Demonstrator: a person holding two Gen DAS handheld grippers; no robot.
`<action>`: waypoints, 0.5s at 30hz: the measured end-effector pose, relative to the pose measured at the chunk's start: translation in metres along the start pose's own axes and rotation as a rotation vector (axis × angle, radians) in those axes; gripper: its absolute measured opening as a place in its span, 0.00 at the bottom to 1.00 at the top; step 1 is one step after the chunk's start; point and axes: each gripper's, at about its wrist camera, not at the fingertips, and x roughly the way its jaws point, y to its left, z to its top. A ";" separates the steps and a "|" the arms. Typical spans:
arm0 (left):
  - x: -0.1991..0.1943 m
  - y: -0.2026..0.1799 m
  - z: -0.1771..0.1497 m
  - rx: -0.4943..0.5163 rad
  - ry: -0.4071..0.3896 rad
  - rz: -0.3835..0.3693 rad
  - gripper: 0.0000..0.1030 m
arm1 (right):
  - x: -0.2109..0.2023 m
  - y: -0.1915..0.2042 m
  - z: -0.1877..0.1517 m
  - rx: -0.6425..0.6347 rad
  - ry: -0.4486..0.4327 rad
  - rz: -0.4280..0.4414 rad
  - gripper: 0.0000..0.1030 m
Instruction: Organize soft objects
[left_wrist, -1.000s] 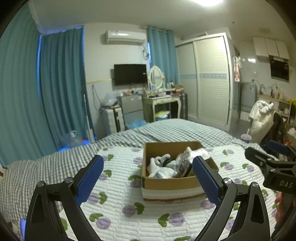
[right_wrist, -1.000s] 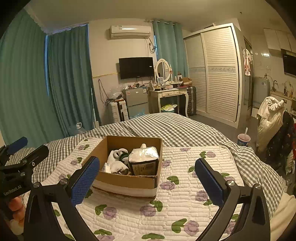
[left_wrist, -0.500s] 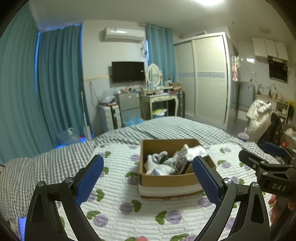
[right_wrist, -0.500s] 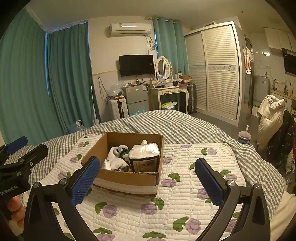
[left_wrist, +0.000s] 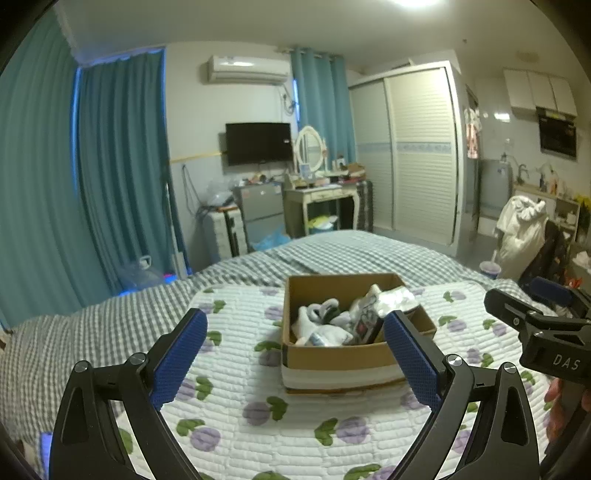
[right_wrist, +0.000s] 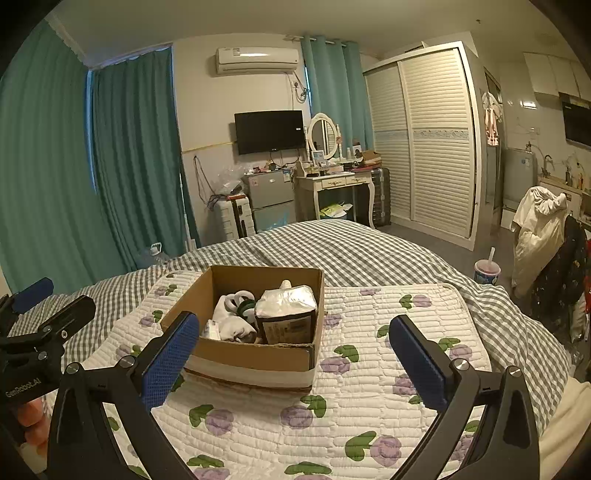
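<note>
Cardboard box (left_wrist: 334, 360) sits on quilted pad (left_wrist: 236, 417) with purple flower print, on the bed; pad lies over grey checked blanket (right_wrist: 354, 251). Box is open on top and holds white socks (right_wrist: 231, 321), something dark green among them, and a silver-topped pouch (right_wrist: 286, 317) standing at its right side. In the left view the pouch (left_wrist: 369, 317) leans toward the box's right wall.

Left tool (left_wrist: 295, 350) is wide, nothing between its 2 blue pads (left_wrist: 177, 360), above the pad, box seen between its fingers and nearer the right one. Right tool (right_wrist: 291, 356) is wide too, nothing held, box in front of its left finger. Each tool shows at the edge of the other's view, right tool (left_wrist: 543, 332) at right, left tool (right_wrist: 40, 332) at left.

Beyond the bed: teal curtains (right_wrist: 122, 166), TV (right_wrist: 271, 131) on the wall, air conditioner (right_wrist: 256, 59) above it, small fridge (right_wrist: 271, 201), dressing table with oval mirror (right_wrist: 323, 133), white louvered wardrobe (right_wrist: 424, 147). Drink cup with straw (right_wrist: 487, 271) stands past the bed's right edge.
</note>
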 end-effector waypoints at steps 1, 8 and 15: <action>0.001 0.000 0.000 0.001 0.001 0.000 0.95 | 0.000 0.000 0.000 0.001 0.002 0.000 1.00; 0.000 -0.001 -0.002 0.012 0.000 0.003 0.95 | 0.001 -0.001 -0.001 0.005 0.003 0.001 1.00; 0.000 0.000 -0.002 0.012 0.002 -0.001 0.95 | 0.001 -0.001 -0.002 0.003 0.004 0.001 1.00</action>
